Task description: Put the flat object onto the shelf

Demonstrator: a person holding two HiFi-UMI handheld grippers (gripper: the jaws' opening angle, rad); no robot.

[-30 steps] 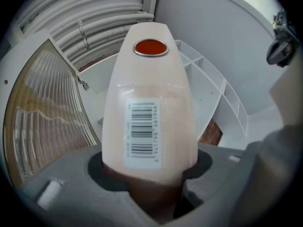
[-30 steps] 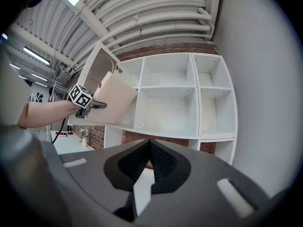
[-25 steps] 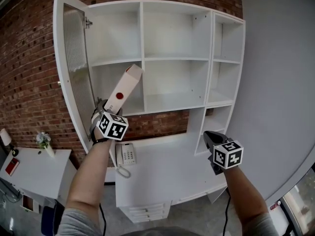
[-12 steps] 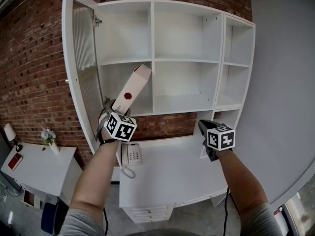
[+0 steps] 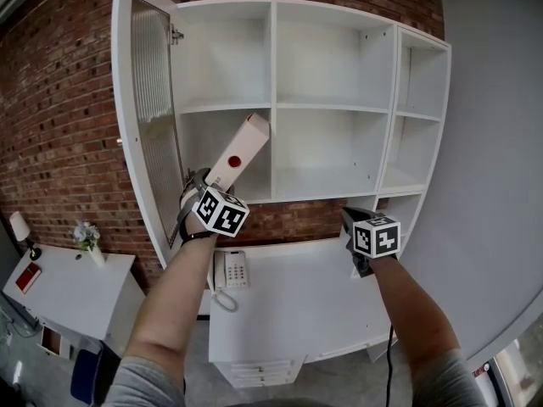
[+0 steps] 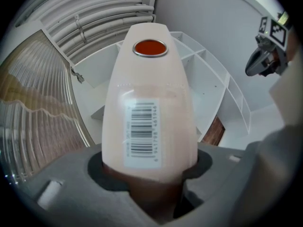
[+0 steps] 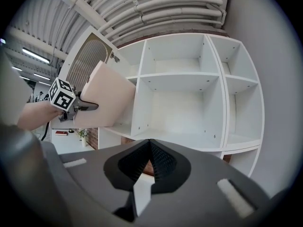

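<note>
White shelf unit (image 5: 273, 58), head view: hangs on a brick wall (image 5: 59, 100); its compartments hold nothing, and its ribbed-glass door (image 5: 153, 125) stands swung open at the unit's left edge.
Desk (image 5: 297, 295), head view: white, directly below the shelf unit, with a telephone (image 5: 231, 270) at its left end.
Flat box (image 5: 240, 153), head view: pale, with a red dot; held tilted in front of the shelf unit's lower left compartment, its top end leaning toward the middle divider, lying on no board.
Left gripper (image 5: 206, 181), head view: below the lower left compartment, gripping the box's lower end.
Right gripper (image 5: 347, 215), head view: below the shelf unit's middle compartment, above the desk, well apart from the box.
Left gripper view, jaws: clamped on the flat box's lower end, one pad at each side; a barcode label (image 6: 140, 134) faces the camera and the red dot (image 6: 150, 48) sits near the far end, which points into the shelf unit.
Left gripper view, surroundings: open door at left, right gripper at upper right.
Right gripper view, jaws: together, nothing between them, pointing at the shelf unit's lower middle compartment.
Right gripper view, box: at the shelf unit's left side, in the left gripper.
</note>
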